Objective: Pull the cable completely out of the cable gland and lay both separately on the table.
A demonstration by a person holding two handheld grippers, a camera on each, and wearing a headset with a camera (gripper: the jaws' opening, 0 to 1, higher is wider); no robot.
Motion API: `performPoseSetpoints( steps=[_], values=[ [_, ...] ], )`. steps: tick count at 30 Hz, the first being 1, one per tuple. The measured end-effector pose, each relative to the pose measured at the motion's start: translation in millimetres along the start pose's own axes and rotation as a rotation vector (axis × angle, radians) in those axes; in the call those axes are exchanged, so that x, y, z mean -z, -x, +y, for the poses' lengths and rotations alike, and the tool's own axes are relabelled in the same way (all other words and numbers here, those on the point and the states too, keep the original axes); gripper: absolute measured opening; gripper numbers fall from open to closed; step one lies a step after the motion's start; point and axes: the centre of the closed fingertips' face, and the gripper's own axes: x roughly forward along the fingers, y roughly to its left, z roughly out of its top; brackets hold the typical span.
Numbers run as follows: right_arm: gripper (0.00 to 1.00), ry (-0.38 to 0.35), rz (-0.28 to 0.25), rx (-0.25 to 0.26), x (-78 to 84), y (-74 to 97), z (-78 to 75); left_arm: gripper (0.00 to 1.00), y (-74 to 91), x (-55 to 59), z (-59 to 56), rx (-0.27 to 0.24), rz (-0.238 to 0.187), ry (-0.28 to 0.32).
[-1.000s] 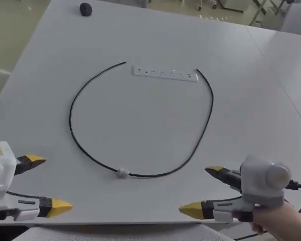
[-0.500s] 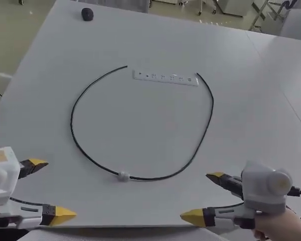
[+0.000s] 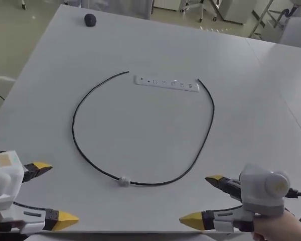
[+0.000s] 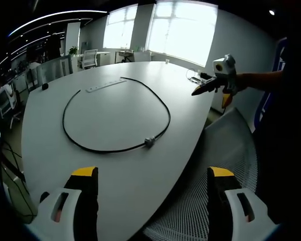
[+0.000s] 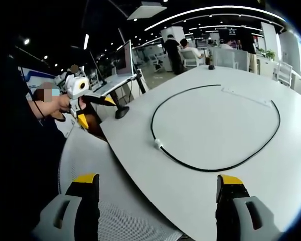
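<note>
— Where was the cable?
— The black cable (image 3: 73,123) lay in a wide open loop on the white table (image 3: 140,130). Its two ends were near a white power strip (image 3: 166,84) on the far side. The cable gland (image 3: 123,181), small and pale, sat on the cable at the near part of the loop, with cable running out of both its sides.
— And the grippers?
— Both hung at the near edge, well apart from the cable. The left gripper (image 3: 64,193) had its yellow-tipped jaws spread wide with nothing between them. The right gripper (image 3: 193,199), held in a hand (image 3: 283,227), was the same, jaws apart and empty.
— Anything else on the table?
— A small dark object (image 3: 90,20) near the far corner, too small to tell what it was
</note>
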Motion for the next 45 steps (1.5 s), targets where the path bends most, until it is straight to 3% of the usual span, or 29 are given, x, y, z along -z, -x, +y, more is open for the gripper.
performPoseSetpoints(
  steps=[5, 14, 16, 18, 24, 27, 32, 40, 45],
  values=[
    [0.97, 0.015, 0.002, -0.008, -13.3, -6.0, 0.0, 0.91, -2.2, -2.5, 0.8, -0.003, -0.013, 0.000],
    [0.89, 0.101, 0.064, -0.057, -42.5, -35.8, -2.2, 0.88, -10.6, -6.6, -3.3, 0.007, -0.061, 0.027],
    [0.88, 0.117, 0.083, -0.069, -46.1, -42.3, -3.3, 0.84, -13.5, -8.8, -7.5, 0.021, -0.087, -0.003],
    [0.88, 0.134, 0.097, -0.084, -50.0, -49.4, -3.2, 0.85, -16.9, -4.5, -6.4, 0.017, -0.064, 0.011],
    [0.83, 0.193, 0.146, -0.121, -56.0, -71.0, 0.1, 0.88, -20.1, -5.7, -6.0, 0.018, -0.067, 0.035],
    [0.80, 0.224, 0.187, -0.142, -53.4, -81.9, 2.6, 0.87, -21.1, -7.5, -6.2, 0.019, -0.072, 0.039],
    [0.72, 0.285, 0.257, -0.148, -49.7, -99.6, -1.7, 0.88, -25.3, -5.0, -9.3, 0.022, -0.044, 0.022],
    [0.68, 0.321, 0.283, -0.175, -57.0, -117.1, -1.9, 0.87, -29.3, -3.9, -12.7, 0.031, -0.026, 0.028],
    [0.66, 0.352, 0.311, -0.188, -53.2, -124.7, -1.1, 0.85, -31.3, -1.8, -12.0, 0.030, -0.018, 0.025]
  ],
)
